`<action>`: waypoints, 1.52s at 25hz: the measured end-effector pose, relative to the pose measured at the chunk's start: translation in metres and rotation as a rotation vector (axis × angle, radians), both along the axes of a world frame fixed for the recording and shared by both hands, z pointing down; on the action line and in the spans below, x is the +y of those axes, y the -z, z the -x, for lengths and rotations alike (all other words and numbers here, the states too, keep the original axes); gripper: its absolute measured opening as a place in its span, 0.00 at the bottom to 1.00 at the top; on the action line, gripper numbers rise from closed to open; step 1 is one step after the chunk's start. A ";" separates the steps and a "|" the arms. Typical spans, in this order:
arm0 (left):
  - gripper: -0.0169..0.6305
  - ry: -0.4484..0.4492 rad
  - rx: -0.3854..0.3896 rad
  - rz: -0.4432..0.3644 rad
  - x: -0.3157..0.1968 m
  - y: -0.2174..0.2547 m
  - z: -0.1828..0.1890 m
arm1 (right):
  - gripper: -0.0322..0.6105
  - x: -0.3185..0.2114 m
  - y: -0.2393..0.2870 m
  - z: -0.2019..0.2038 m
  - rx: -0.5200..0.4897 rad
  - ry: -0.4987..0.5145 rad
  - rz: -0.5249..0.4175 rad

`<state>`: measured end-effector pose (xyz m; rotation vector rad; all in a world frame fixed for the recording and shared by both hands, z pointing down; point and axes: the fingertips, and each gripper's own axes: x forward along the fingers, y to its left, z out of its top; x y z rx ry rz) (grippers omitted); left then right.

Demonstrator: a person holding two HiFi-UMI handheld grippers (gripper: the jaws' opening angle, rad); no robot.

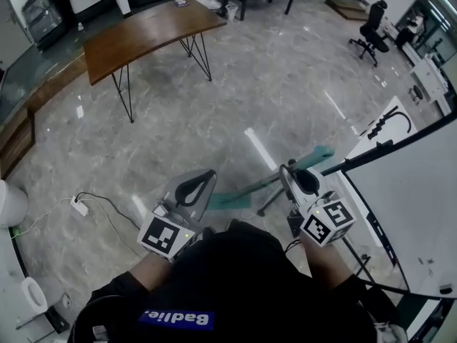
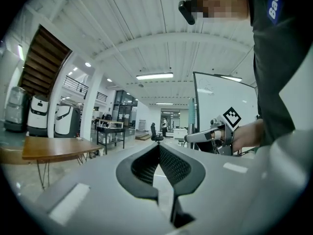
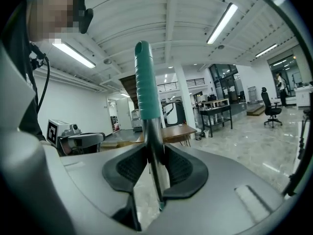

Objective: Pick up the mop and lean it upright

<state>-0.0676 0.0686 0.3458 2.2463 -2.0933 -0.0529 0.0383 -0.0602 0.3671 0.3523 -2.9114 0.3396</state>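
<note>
The right gripper (image 3: 155, 155) clamps the pole of the mop (image 3: 146, 82); the left gripper (image 2: 159, 148) is pinched together, empty, partly hiding the blurred mop head (image 1: 230, 200).

In the head view the mop (image 1: 246, 190) is blurred, its pole partly behind the right gripper (image 1: 289, 174). In the right gripper view its lower end is lost below the jaws. The whiteboard (image 1: 407, 213) runs off the picture's edge.

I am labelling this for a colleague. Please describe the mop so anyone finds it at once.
Find the large white whiteboard at the head view's right. Left of it, the right gripper clamps the mop: a thin metal pole with teal grip and flat teal head, the only teal thing there.
</note>
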 end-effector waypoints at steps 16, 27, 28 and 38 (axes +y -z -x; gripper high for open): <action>0.06 0.339 -0.057 0.041 -0.048 -0.007 0.157 | 0.22 -0.049 -0.019 0.231 -0.027 0.419 0.006; 0.06 0.509 -0.049 0.086 -0.086 0.004 0.247 | 0.23 -0.081 -0.044 0.352 0.013 0.596 0.001; 0.06 0.514 -0.047 0.090 -0.082 0.003 0.258 | 0.23 -0.082 -0.047 0.363 0.021 0.593 -0.003; 0.06 0.422 -0.015 0.020 -0.062 -0.008 0.402 | 0.22 -0.088 -0.066 0.494 0.069 0.506 -0.078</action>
